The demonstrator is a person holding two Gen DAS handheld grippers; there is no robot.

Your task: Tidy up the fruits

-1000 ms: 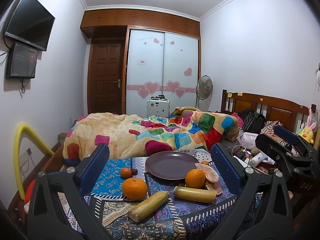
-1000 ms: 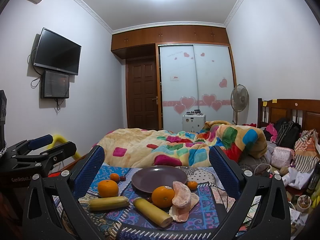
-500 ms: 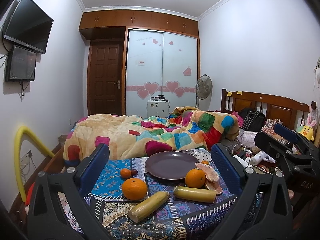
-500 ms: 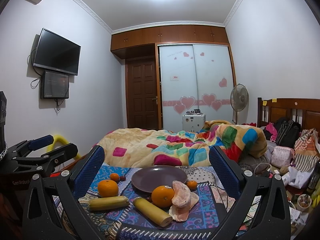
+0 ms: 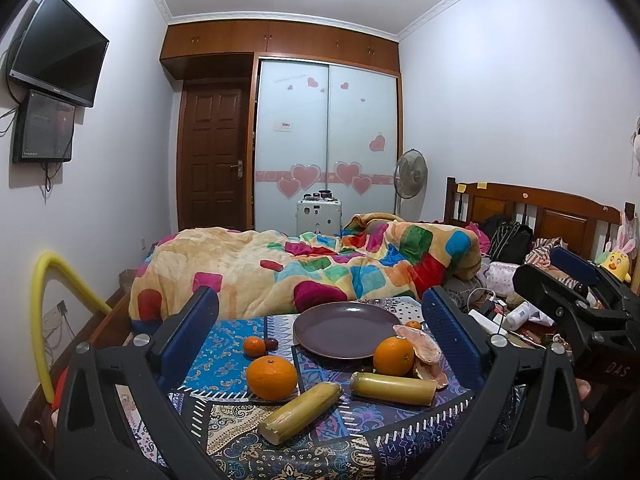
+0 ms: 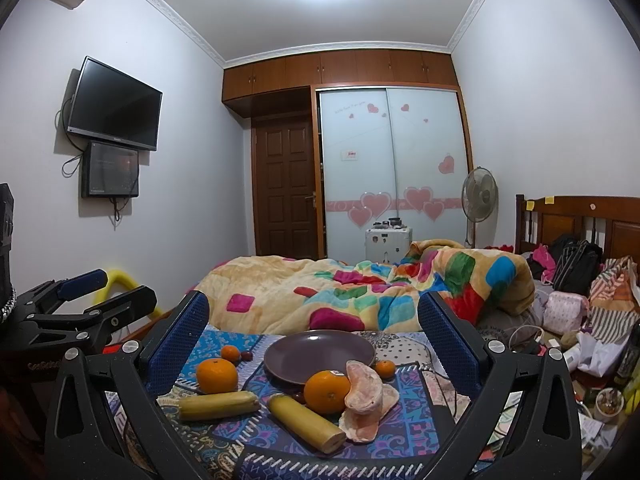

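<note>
Both tongs, left tongs (image 5: 320, 336) and right tongs (image 6: 314, 334), hang wide open near the purple plate (image 5: 345, 330), gripping nothing, oranges (image 5: 272, 378) untouched.

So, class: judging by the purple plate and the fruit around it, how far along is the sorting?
Nothing looks done: the round purple plate is bare. Nothing is in hand; both hand-held grippers, left and right, are open. Left: the large oranges and other fruit on the patterned cloth.

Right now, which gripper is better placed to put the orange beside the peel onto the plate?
Right, probably. The orange sits central between the open right gripper, touching the plate; from the left gripper it lies off-center right.
</note>
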